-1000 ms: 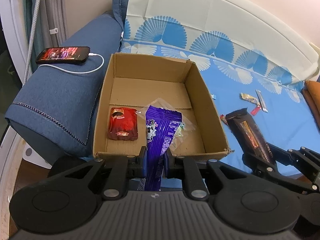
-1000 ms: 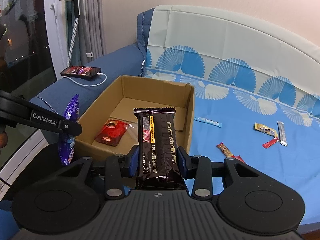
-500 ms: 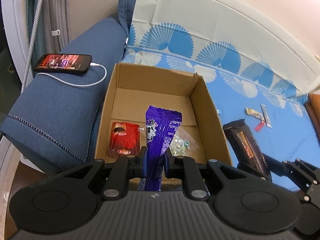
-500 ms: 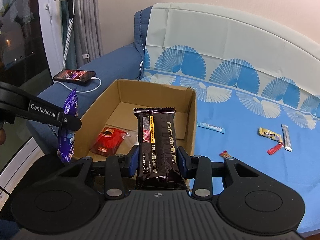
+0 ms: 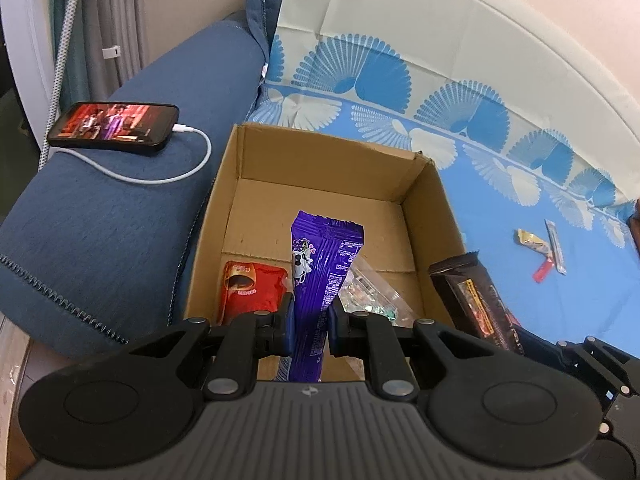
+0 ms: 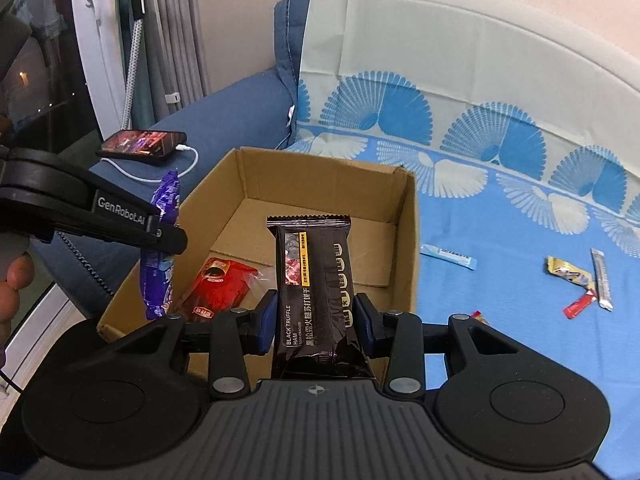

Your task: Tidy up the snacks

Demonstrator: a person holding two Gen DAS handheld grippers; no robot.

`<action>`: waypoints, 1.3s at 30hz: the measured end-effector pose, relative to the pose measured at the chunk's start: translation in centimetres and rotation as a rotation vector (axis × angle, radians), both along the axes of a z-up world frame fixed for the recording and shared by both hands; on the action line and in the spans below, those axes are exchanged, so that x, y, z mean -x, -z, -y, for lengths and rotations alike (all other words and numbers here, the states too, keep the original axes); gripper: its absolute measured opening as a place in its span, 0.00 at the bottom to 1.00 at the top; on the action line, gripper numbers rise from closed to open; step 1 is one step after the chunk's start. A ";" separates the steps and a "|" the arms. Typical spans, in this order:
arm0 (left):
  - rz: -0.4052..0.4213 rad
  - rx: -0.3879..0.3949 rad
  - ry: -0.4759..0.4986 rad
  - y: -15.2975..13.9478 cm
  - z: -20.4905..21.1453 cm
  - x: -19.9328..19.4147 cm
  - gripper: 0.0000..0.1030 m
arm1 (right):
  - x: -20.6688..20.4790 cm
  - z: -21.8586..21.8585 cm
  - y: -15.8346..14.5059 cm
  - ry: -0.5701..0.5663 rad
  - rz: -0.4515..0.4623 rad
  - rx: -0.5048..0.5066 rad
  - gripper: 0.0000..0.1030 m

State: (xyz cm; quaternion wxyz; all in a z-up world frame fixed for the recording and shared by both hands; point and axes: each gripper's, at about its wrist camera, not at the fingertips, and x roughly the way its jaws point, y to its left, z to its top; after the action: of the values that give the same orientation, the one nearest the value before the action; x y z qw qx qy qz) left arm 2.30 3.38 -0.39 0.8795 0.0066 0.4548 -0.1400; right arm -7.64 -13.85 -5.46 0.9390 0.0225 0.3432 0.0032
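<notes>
My left gripper [image 5: 310, 322] is shut on a purple snack packet [image 5: 320, 272] and holds it over the near edge of the open cardboard box [image 5: 424, 184]. My right gripper [image 6: 314, 326] is shut on a black cracker packet [image 6: 312, 280] and holds it over the box's [image 6: 404, 216] near right part. Inside the box lie a red packet [image 5: 250, 292] and a clear bag of small sweets [image 5: 372, 292]. The left gripper with its purple packet [image 6: 160, 240] shows at the left of the right wrist view.
The box sits on a blue patterned sofa cover [image 6: 500, 248]. Loose snacks lie on the cover: a light blue stick [image 6: 448, 256], a gold wrapper [image 6: 566, 272], a silver stick [image 6: 602, 280], a red piece [image 6: 578, 306]. A phone [image 5: 114, 126] on a white cable rests on the armrest.
Both grippers have moved forward and up toward the box with their packets. The box now sits closer beneath them.
</notes>
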 end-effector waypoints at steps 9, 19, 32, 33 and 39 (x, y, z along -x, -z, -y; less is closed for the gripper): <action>-0.066 -0.065 -0.011 4.2 1.6 -4.0 0.17 | -3.7 1.0 2.8 0.006 -0.078 -0.020 0.41; -0.128 -0.156 -0.004 9.4 2.6 -6.9 0.17 | -7.3 0.9 6.4 -0.011 -0.169 -0.020 0.41; -0.154 -0.231 -0.018 12.2 2.9 -8.5 0.30 | -9.3 0.9 8.5 -0.004 -0.213 -0.017 0.42; -0.157 -0.224 -0.014 12.1 2.8 -8.4 0.41 | -9.3 1.0 8.5 0.000 -0.210 -0.024 0.46; -0.100 -0.172 -0.017 9.0 2.5 -5.8 1.00 | -7.5 1.5 6.1 0.047 -0.163 -0.022 0.80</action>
State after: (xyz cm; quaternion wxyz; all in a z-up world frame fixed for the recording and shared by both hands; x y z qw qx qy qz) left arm 8.14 0.92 -9.38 0.8530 0.0710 0.5086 -0.0933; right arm -0.10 -15.36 -11.56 0.9075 0.0409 0.4177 -0.0169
